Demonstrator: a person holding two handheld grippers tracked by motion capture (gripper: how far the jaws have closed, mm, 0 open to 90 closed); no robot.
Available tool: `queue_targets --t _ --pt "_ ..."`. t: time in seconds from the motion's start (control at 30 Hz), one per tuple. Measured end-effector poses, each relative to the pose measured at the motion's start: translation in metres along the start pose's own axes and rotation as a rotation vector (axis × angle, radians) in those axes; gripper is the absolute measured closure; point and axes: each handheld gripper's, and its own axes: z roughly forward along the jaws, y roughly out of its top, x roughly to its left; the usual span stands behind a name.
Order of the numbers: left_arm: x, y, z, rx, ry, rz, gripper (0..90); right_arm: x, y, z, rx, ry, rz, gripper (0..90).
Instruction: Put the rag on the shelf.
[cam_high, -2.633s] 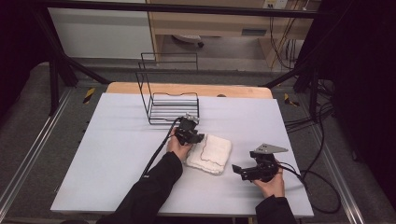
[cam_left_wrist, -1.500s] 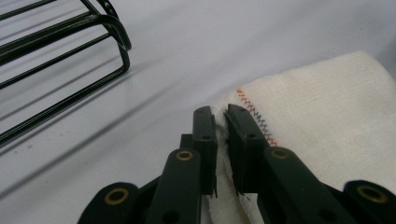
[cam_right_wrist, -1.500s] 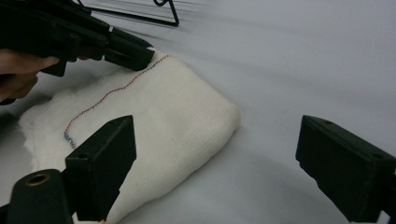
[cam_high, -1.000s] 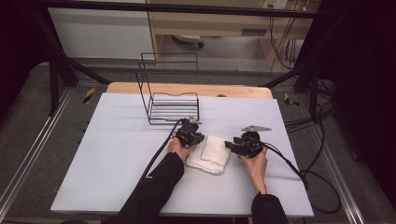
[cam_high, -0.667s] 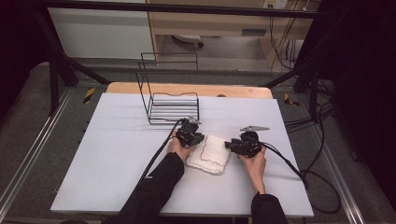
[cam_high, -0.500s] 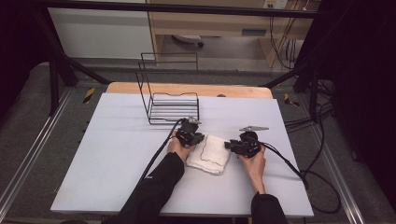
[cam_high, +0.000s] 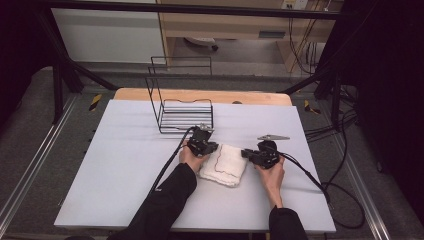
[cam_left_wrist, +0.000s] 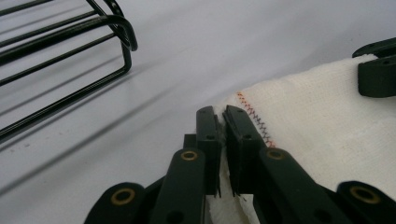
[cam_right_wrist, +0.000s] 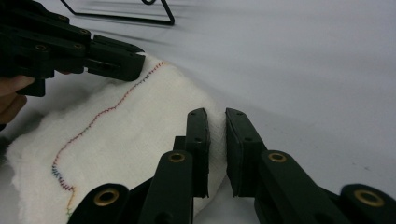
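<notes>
A white cloth (cam_high: 225, 165) with coloured edge stitching lies folded on the white surface (cam_high: 115, 165), near its middle, in front of the black wire rack (cam_high: 181, 111). The left tool (cam_left_wrist: 223, 122) has its 2 jaws clamped on the cloth's edge at the stitched corner. The right tool (cam_right_wrist: 215, 122) is at the opposite edge, jaws nearly together with a fold of cloth pinched between them. Each tool is held in 1 hand.
</notes>
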Motion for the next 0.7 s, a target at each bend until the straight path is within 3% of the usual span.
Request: queue_targets --t 0.7 --pt "-0.008 -0.004 -0.052 -0.189 -0.039 0.035 84.8 0.024 0.008 -0.027 -0.143 0.013 -0.102 81.3"
